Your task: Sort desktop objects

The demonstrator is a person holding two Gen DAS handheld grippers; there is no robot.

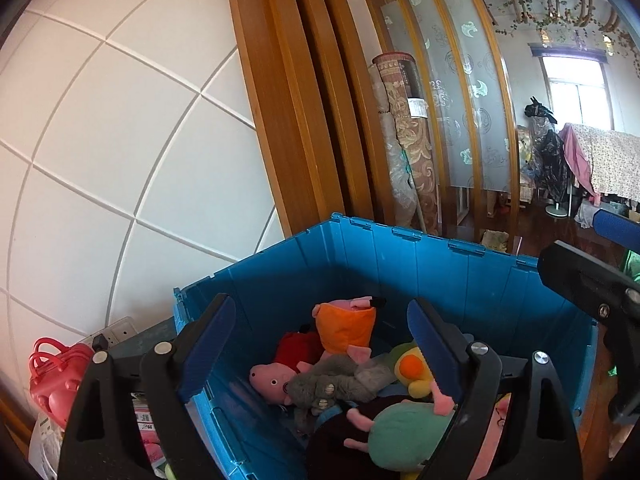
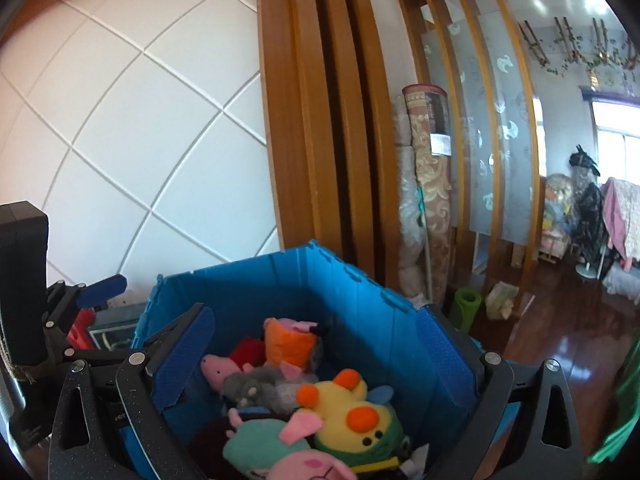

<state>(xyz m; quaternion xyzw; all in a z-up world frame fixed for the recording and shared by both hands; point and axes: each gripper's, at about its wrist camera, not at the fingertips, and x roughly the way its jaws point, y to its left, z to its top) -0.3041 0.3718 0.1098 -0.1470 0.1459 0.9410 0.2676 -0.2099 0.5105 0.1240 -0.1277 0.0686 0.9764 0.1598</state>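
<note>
Blue plastic crate (image 1: pixel 460 276) w/ soft plush toys (image 2: pixel 280 364) piled inside sits just ahead of and below both tongs; left gripper (image 1: pixel 320 352) & right gripper (image 2: pixel 316 360) gape wide, nothing between, about equally near.

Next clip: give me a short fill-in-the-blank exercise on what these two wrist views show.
1. The soft toys lie inside a plastic crate whose colour is ____.
2. The left gripper and the right gripper both have their jaws ____.
3. The grey plush lies next to a pig toy that is ____ in colour.

Missing words: blue; open; pink
</note>
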